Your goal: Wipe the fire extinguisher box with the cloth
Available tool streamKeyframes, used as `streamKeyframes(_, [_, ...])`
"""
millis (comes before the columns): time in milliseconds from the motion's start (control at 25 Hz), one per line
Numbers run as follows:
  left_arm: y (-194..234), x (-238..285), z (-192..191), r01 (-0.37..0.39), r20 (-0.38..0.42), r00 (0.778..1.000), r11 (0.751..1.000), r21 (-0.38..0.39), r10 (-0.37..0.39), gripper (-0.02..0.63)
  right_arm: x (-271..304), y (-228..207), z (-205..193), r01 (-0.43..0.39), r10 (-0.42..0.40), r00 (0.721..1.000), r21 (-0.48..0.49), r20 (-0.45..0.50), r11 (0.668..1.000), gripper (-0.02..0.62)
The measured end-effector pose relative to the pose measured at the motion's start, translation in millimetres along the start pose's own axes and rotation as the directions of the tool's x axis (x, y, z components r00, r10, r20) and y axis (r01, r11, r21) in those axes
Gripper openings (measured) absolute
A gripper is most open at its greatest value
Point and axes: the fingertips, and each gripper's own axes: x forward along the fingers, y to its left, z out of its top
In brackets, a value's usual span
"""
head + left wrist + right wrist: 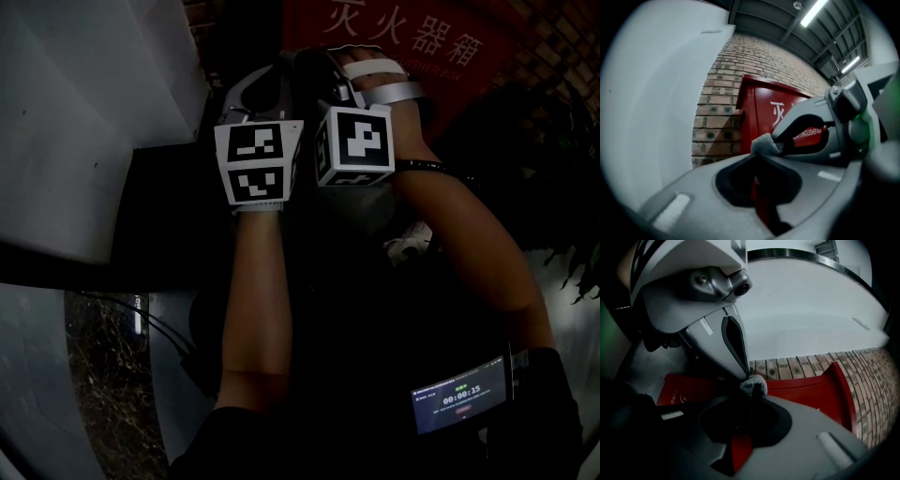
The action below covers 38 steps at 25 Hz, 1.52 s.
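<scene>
The red fire extinguisher box [441, 47] with white characters stands against a brick wall, straight ahead of both grippers. My left gripper [281, 70] and right gripper [337, 66] are held side by side, tips nearly touching, short of the box. In the left gripper view the jaws [761, 149] are shut on a small tuft of grey cloth [764, 143], with the box [761, 112] behind. The right gripper [751, 392] also pinches a grey cloth tuft [753, 384] in front of the box [806, 390]. Most of the cloth is hidden.
A white pillar [84, 122] rises close on the left. Brick wall [717, 98] flanks the box. Dark plant leaves [572, 253] hang at the right. A small timer screen [459, 401] sits on the right forearm. A cable [141, 319] runs across the floor below.
</scene>
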Motion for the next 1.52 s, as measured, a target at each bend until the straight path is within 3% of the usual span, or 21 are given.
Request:
streamKeyframes(760, [-102,35,14,0.1,-0.022,0.995,0.993,0.058,-0.098,0.0,-45,-7,-89,0.042,-0.041,0.998,0.022,-0.056,0.999,0.035])
streamKeyframes(1520, [-255,85,9,0.25,-0.031,0.968,0.967,0.046,-0.249,0.0,-106,13,-234,0.051,-0.032,0.98,0.089,-0.198,0.995,0.034])
